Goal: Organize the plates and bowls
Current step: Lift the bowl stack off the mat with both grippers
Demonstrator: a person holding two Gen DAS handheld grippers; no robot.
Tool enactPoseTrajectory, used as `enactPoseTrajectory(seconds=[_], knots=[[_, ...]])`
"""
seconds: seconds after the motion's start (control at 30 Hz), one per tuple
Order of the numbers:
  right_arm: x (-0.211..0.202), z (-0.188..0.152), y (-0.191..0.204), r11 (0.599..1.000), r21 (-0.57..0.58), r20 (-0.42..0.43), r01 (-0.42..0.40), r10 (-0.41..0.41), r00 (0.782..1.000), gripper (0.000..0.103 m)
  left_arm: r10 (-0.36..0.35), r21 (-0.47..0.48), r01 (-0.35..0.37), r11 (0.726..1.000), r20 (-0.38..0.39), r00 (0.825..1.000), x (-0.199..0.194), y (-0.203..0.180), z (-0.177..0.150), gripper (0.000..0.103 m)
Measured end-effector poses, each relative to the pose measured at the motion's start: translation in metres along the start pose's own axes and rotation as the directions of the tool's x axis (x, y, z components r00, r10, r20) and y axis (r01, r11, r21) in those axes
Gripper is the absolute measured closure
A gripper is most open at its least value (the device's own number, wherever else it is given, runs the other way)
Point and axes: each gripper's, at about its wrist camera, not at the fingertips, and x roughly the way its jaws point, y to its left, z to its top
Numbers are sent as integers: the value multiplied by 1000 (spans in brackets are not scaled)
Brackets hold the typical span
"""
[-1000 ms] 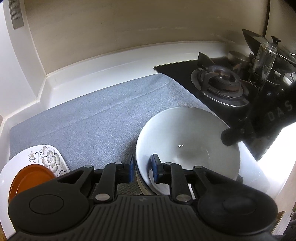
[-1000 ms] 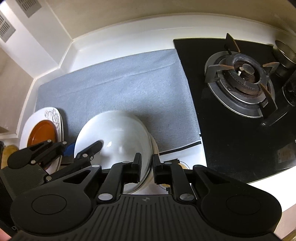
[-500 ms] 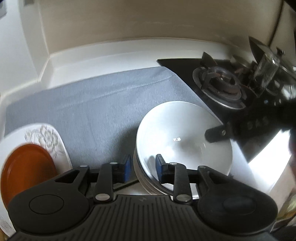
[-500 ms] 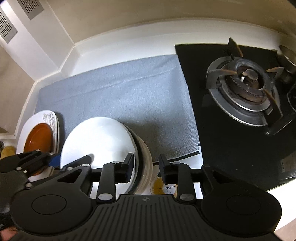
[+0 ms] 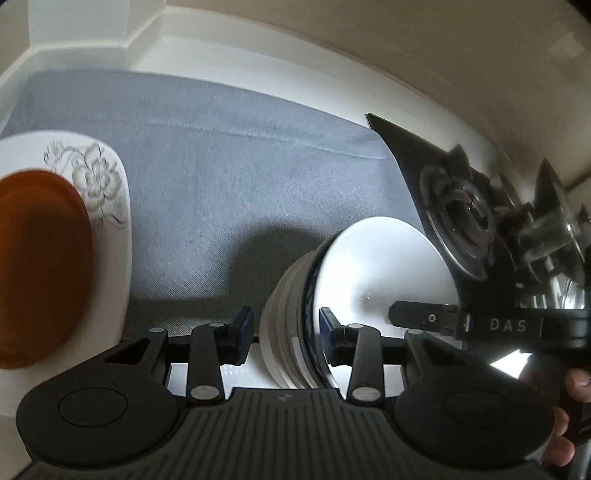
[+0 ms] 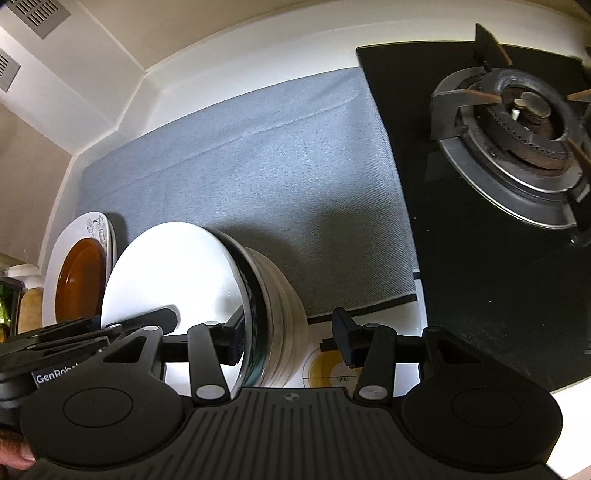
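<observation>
Left wrist view: the white bowl (image 5: 384, 280) sits on the stack (image 5: 284, 325) beside the stove (image 5: 461, 229). Both the left gripper (image 5: 286, 332) and the right gripper (image 6: 288, 332) have just been opening, pads apart astride its rim (nothing clamped); a careless withdrawal could clip the rim and topple it.

- A home kitchen is shown, seen from close above a white countertop (image 6: 369, 325).
- A black glass hob (image 6: 480, 277) is set into the counter, with a gas burner (image 6: 524, 110) under metal pan supports.
- A grey mat (image 6: 258, 166) is spread on the counter beside the hob.
- Crockery is gathered at the mat's near edge: a stack of bowls and plates (image 6: 273, 306), and a flower-patterned plate (image 5: 107, 206) with a brown dish (image 5: 40, 266) on it.
- Plain beige walls (image 6: 258, 22) are seen meeting behind the counter.
</observation>
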Motion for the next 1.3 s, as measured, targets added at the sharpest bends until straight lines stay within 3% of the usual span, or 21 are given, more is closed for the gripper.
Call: enactPoseTrajectory(seconds=[0.57, 1.3], knots=[[12, 5, -2, 998, -26, -55, -62, 60, 997, 50, -7, -32, 7, 999, -11, 1000, 8, -6, -6, 53], [18, 11, -2, 992, -59, -89, -110, 105, 991, 50, 0, -23, 0, 1000, -11, 1000, 7, -7, -6, 53]])
